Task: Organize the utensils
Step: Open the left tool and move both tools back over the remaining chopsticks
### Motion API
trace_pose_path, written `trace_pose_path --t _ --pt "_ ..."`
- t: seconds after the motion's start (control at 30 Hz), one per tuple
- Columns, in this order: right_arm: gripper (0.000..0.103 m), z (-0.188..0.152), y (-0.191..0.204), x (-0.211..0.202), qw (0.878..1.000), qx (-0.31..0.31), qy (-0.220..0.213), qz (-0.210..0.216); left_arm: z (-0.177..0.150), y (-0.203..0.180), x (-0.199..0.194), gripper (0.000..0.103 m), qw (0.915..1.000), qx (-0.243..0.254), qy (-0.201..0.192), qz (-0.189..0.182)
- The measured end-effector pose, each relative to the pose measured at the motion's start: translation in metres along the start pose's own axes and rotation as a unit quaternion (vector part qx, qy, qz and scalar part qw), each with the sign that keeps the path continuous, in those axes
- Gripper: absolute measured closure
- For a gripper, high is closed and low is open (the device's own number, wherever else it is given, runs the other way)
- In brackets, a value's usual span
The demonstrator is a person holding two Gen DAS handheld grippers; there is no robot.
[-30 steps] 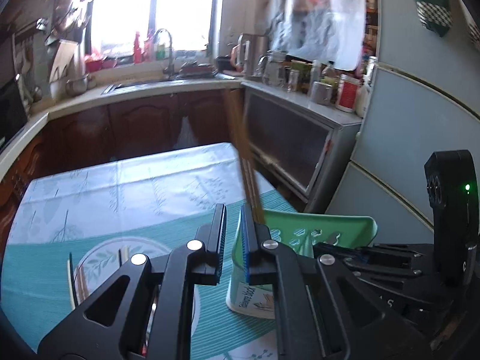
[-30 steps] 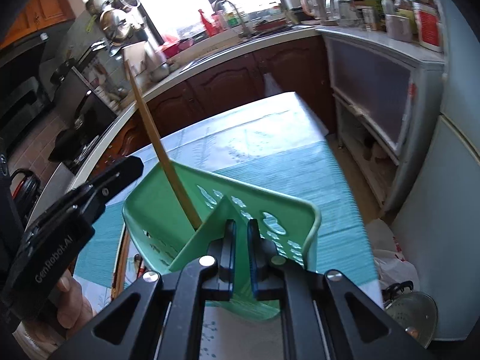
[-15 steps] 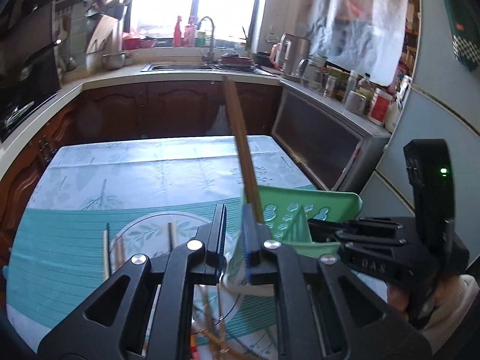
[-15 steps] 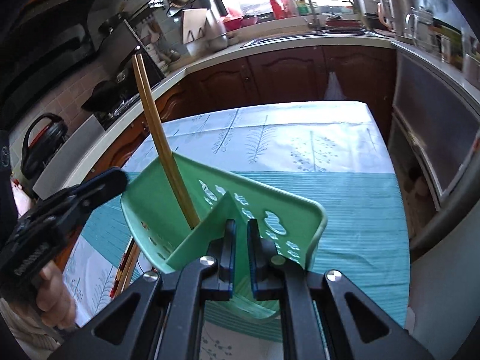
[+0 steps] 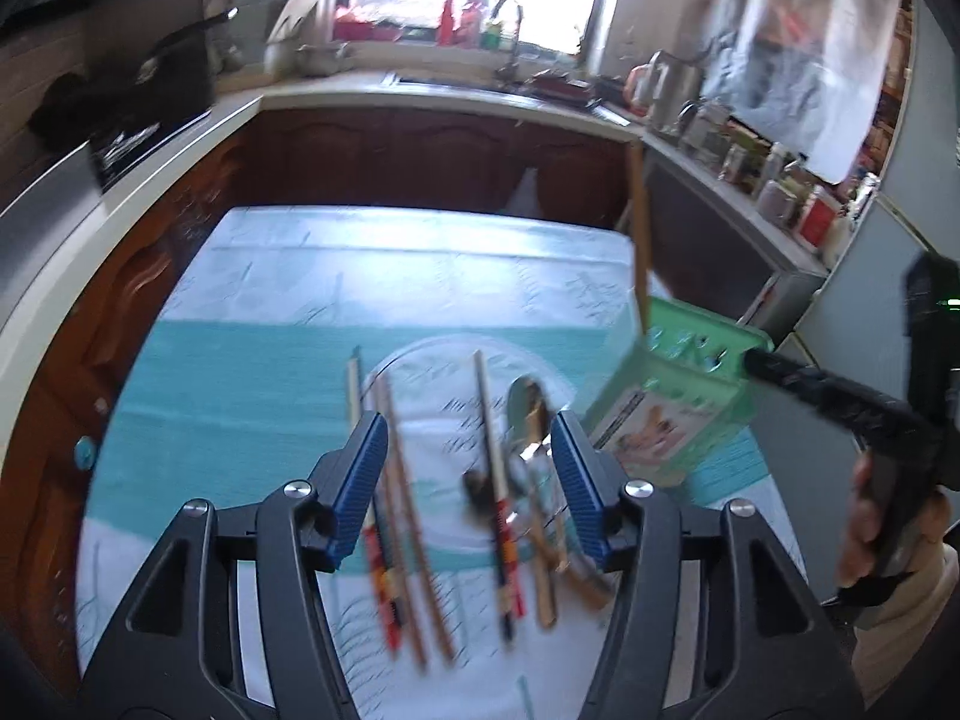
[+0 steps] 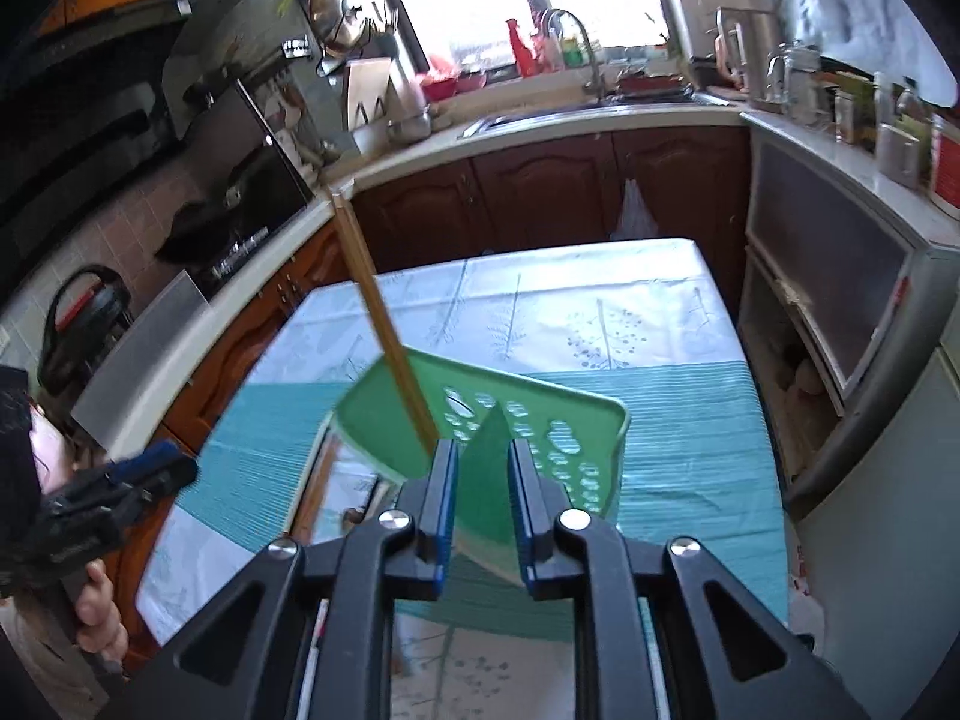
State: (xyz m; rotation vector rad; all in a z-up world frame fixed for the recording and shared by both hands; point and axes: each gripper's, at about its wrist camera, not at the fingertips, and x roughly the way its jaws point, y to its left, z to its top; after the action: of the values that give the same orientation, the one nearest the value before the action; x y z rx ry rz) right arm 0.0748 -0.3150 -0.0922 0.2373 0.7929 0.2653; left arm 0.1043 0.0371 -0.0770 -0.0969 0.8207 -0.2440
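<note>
My basket (image 6: 540,420) looks smooth green plastic; the chopsticks (image 5: 408,516) plain wood; the spoon (image 5: 528,405) shiny metal; the desk (image 5: 252,384) wears printed cloth.

wrist views, both facing table (image 5: 288,276), window

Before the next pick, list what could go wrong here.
1. The green holder looks tilted on the right tool, so the chopsticks leaning inside may slide out.
2. The left tool, open, hangs over overlapping chopsticks and spoons; it may pinch several at once.
</note>
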Motion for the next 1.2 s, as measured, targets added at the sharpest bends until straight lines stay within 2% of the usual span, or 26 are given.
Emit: trace_pose_path --t 0.17,0.27,0.37,0.47,0.87,1.07,1.2 --pt "0.086 -0.013 0.029 -0.028 1.000 -0.010 -0.011 -0.002 -0.019 0.028 -0.011 0.049 0.9987 -0.019 0.047 0.010" --pt "0.086 -0.024 0.047 -0.038 1.000 -0.019 -0.015 0.001 -0.032 0.034 -0.016 0.049 0.9970 -0.026 0.072 -0.011" --pt "0.086 -0.035 0.062 -0.042 0.999 -0.024 -0.020 -0.010 -0.040 0.038 -0.024 0.049 0.9960 -0.023 0.081 -0.032" --pt "0.086 -0.044 0.073 -0.038 0.999 -0.033 -0.016 -0.032 -0.041 0.038 -0.028 0.049 0.9956 -0.021 0.086 -0.029" --pt "0.086 -0.062 0.097 -0.020 0.998 -0.039 0.046 -0.020 -0.047 0.056 -0.036 0.049 0.9941 -0.036 0.097 -0.031" --pt "0.086 -0.071 0.105 0.005 0.996 -0.028 0.089 0.003 -0.053 0.065 -0.021 0.050 0.9909 -0.042 0.124 -0.030" --pt "0.086 -0.080 0.113 0.022 0.993 -0.030 0.113 0.019 -0.057 0.067 -0.004 0.063 0.9885 -0.039 0.143 -0.032"
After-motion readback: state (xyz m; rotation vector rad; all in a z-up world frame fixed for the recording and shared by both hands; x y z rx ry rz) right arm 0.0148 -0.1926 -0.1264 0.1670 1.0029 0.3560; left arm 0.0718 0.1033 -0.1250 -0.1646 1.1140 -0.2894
